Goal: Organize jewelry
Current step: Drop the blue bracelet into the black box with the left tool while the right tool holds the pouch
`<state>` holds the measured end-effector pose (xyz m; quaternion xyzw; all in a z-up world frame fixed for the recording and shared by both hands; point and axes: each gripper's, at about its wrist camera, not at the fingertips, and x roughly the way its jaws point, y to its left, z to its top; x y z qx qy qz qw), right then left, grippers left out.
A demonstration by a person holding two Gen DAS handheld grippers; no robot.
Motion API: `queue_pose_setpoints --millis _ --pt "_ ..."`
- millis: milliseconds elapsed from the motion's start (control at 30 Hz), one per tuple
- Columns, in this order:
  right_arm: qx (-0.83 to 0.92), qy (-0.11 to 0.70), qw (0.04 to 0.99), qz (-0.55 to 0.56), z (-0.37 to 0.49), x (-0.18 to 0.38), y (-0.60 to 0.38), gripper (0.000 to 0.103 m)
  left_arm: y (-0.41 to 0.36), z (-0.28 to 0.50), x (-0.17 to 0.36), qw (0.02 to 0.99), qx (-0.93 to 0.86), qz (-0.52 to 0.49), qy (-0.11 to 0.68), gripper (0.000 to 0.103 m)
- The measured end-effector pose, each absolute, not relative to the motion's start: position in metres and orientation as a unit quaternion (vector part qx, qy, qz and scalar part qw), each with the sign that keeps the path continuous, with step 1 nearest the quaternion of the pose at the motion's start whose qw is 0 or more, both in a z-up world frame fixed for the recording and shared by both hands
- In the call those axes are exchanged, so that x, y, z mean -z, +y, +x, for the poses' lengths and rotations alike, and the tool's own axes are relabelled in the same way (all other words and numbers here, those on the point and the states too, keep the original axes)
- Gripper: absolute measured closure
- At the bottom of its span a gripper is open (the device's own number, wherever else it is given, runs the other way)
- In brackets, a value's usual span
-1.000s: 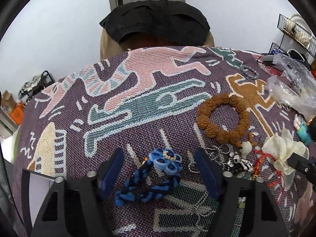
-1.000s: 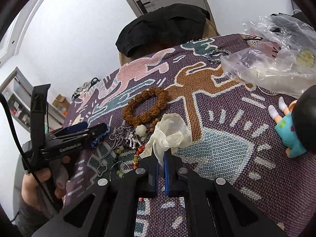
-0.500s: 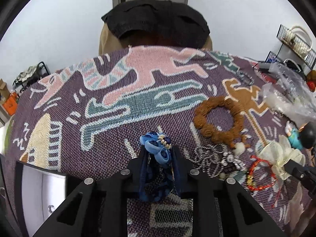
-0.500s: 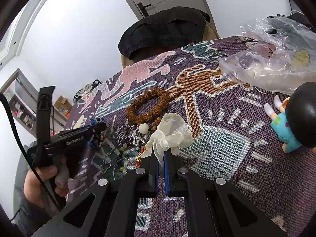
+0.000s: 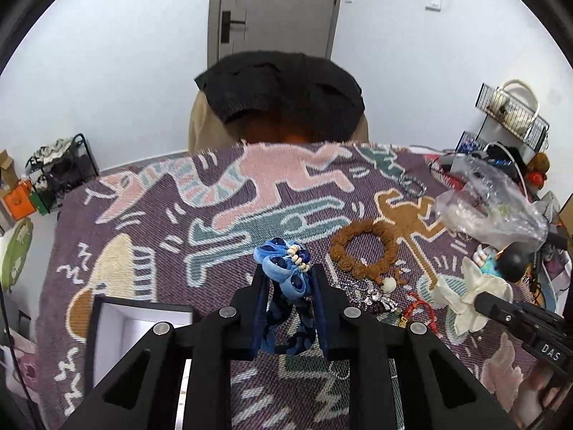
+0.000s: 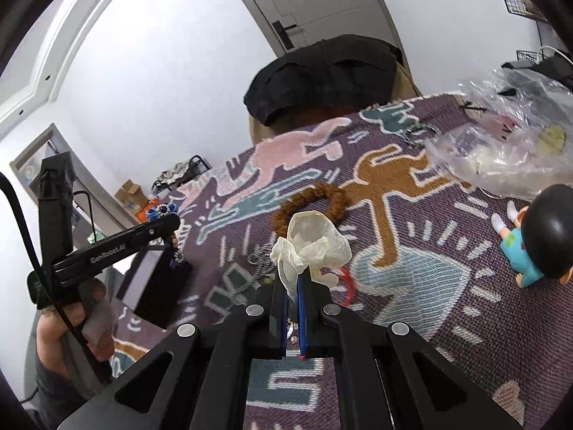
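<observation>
Setting: White-walled room with a grey door at 12 o'clock; we work over a counter (image 5: 118, 215) covered by a purple woven cloth with pink, teal and brown figures.
Change: a second ago our left hand-held gripper (image 5: 288, 283) lay spread around the blue braided cord bracelet with flower beads (image 5: 286, 276) on the cloth; now it is clenched on it and lifted clear, the cord dangling in the right wrist view (image 6: 170, 233).
Meaning: we judge the pick done, with the open black box with white lining (image 5: 132, 322) at 8 o'clock the likely drop spot.
Right side: our right hand-held gripper (image 6: 293, 286) keeps pinching a cream crumpled fabric piece (image 6: 308, 247).
Waiting: brown bead bracelet (image 5: 363, 251), red cord bracelet (image 5: 417, 304) and silver chain charms (image 5: 372, 294) lie at 3 o'clock.
Writing: "GenRobot.AI" on the left tool's side; "DAS" on the right tool's edge.
</observation>
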<state>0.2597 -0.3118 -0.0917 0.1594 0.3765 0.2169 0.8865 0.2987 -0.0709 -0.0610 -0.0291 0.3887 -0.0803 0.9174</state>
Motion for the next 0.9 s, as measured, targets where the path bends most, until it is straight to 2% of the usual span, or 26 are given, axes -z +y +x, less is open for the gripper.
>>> queue_pose_setpoints --millis 400,733,800,867,900 --pt "-0.247 0.354 0.890 0.144 0.248 0.065 -0.270 0.097 -0.019 0.269 0.040 0.927 0.054 -0.051 0.367 0.079" --pt "-0.271 0.354 0.887 0.124 0.248 0.058 -0.225 0.097 0.023 0.258 0.043 0.925 0.040 -0.079 0.370 0.078" --pt "-0.274 0.355 0.886 0.120 0.248 0.057 -0.217 0.097 0.031 0.259 0.046 0.922 0.038 -0.087 0.375 0.072" --pt "-0.278 0.356 0.885 0.113 0.248 0.056 -0.207 0.097 0.037 0.260 0.049 0.918 0.031 -0.095 0.384 0.052" --pt "-0.280 0.356 0.884 0.111 0.248 0.056 -0.203 0.097 0.043 0.260 0.052 0.914 0.031 -0.109 0.390 0.046"
